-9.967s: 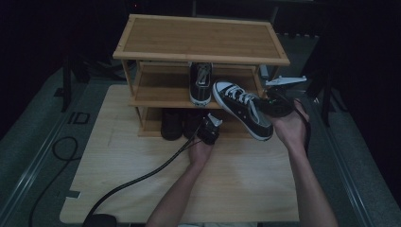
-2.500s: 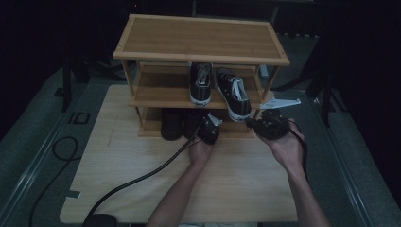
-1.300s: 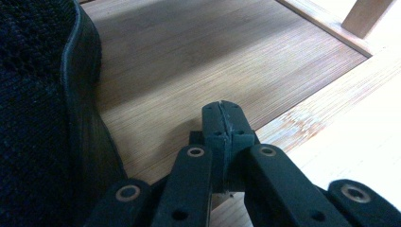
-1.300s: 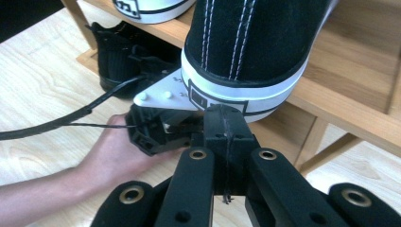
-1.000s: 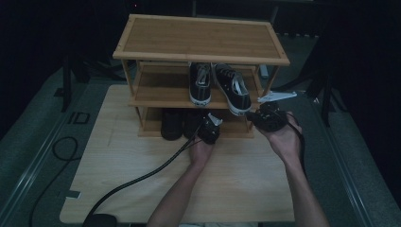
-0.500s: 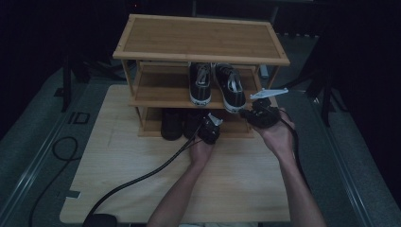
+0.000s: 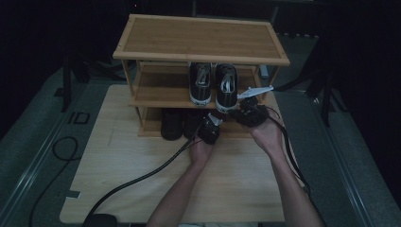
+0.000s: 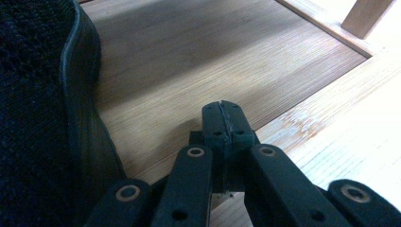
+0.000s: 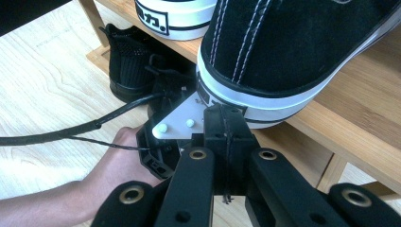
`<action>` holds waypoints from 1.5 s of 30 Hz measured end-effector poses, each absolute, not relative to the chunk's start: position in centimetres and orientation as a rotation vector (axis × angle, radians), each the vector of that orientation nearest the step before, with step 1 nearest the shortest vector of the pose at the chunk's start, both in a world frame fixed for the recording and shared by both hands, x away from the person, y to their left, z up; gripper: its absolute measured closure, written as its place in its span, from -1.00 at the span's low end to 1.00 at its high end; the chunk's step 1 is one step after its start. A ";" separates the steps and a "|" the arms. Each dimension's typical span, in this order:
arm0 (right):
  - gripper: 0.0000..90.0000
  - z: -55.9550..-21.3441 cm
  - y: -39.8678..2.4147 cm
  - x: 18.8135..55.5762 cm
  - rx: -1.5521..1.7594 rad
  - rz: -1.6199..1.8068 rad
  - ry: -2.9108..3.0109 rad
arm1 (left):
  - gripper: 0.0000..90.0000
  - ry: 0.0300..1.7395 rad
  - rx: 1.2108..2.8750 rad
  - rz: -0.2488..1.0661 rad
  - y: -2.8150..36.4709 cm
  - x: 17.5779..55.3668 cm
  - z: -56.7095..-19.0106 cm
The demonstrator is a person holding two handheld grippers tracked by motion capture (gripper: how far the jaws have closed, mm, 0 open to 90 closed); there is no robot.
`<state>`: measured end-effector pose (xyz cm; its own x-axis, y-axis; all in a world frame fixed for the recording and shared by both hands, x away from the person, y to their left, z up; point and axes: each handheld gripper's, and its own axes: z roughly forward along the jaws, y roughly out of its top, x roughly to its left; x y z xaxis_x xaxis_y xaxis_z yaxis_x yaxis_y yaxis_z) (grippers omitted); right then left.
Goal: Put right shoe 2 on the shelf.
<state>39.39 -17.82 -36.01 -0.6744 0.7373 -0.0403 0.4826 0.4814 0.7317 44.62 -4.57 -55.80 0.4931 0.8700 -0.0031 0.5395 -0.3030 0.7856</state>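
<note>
At the centre of the high view the right gripper point(image 7: 226, 113), jaws pressed together with nothing between them, has its tips against the heel of the right-hand black canvas sneaker with a white rubber sole point(image 7: 226, 89); in the right gripper view the closed tips point(image 9: 226, 124) sit just under that shoe's white heel band point(image 9: 265, 106), which juts over the shelf's front edge. Just below and left of it in the high view, the left gripper point(image 7: 202, 126) also has its jaws pressed together and empty, pointing into the lowest level; in the left gripper view its tips point(image 8: 223, 124) rest just above the bottom board, with the side of a black knit shoe with a dark sole point(image 8: 42, 118) at the left of the frame. The three-tier light bamboo shoe rack point(image 7: 198, 40) fills the upper middle of the high view: its middle shelf holds two black-and-white sneakers side by side, heels toward the camera, the left one point(image 7: 201, 83) beside the touched one; its bottom shelf holds a pair of black shoes point(image 7: 172, 125), toward the left; its top board is bare. The rack stands on a pale wooden table point(image 7: 118, 161)
</note>
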 end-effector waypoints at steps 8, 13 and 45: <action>1.00 -36.0 -18.0 39.8 1.037 1.011 2.383 | 1.00 1.158 1.984 0.560 -4.6 44.6 -55.8; 1.00 -36.0 -18.2 40.6 1.039 1.019 2.394 | 1.00 1.164 1.984 0.563 -4.6 44.6 -55.8; 1.00 -35.1 -19.3 41.4 1.068 0.964 2.258 | 1.00 1.160 1.986 0.552 -4.6 44.6 -55.8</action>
